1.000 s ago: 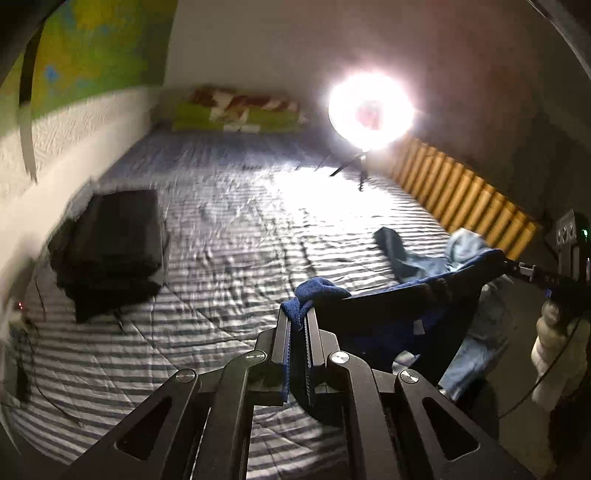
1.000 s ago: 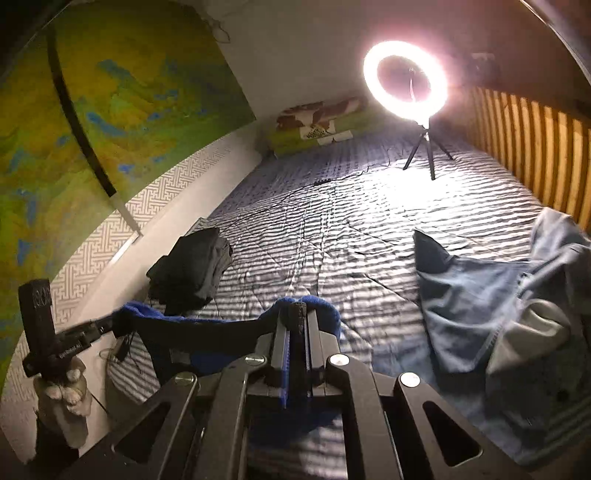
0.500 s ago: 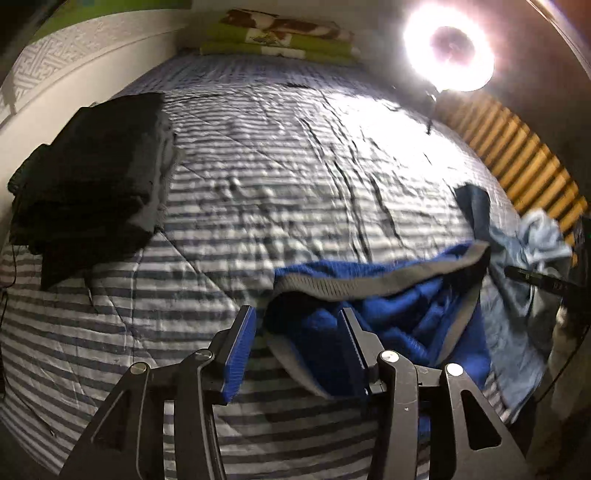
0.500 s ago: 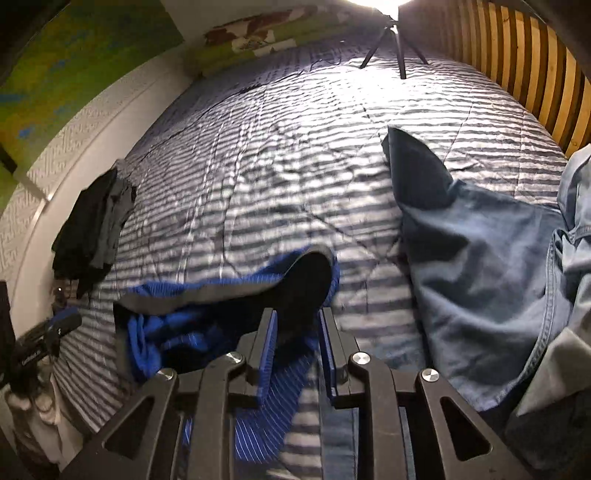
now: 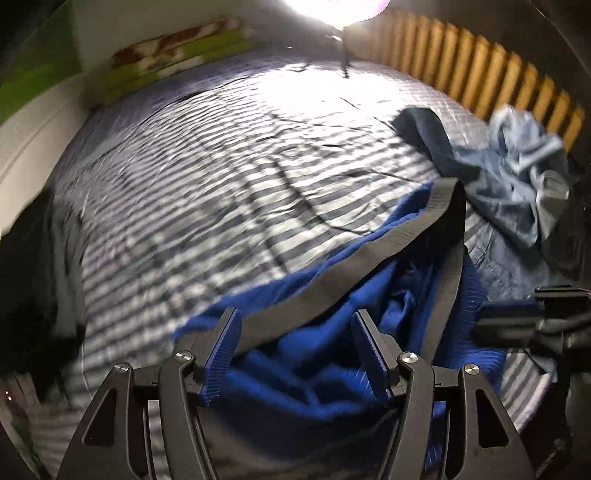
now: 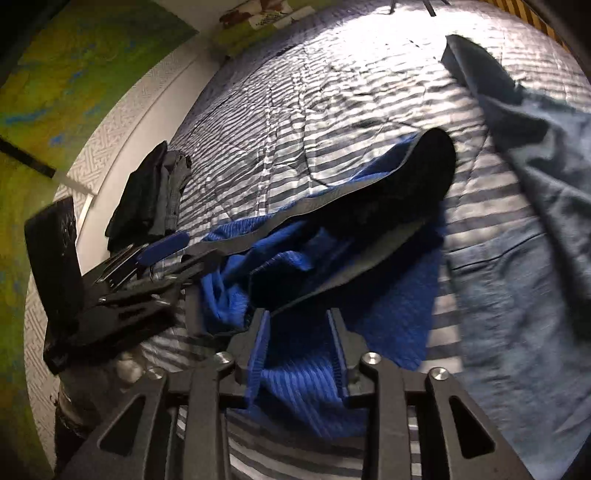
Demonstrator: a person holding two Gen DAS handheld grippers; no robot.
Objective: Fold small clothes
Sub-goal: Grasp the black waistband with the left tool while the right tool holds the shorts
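Observation:
Blue shorts [image 5: 402,236] with a grey waistband [image 5: 332,291] lie crumpled on the striped bed cover [image 5: 221,166]. My left gripper [image 5: 295,350] hovers low over their left end; its jaws are opening, with loose cloth between them that the pads do not press. My right gripper [image 6: 298,343] is over the right end of the shorts [image 6: 391,295], jaws also opening, with blue ribbed cloth lying free between them. Each view shows the other gripper: the right gripper [image 5: 480,321] at the left wrist view's right edge, the left gripper [image 6: 184,247] in the right wrist view.
A pile of dark folded clothes [image 6: 147,199] sits by the wall on the left. Pale blue denim garments [image 5: 517,184] are heaped at the right of the bed. A bright ring light [image 5: 332,7] stands at the far end beside a slatted wooden board [image 5: 480,70]. Pillows [image 5: 177,55] lie at the head.
Both grippers came down from holding the shorts stretched in the air. Both let go and their jaws spread. The shorts dropped onto the bed cover.

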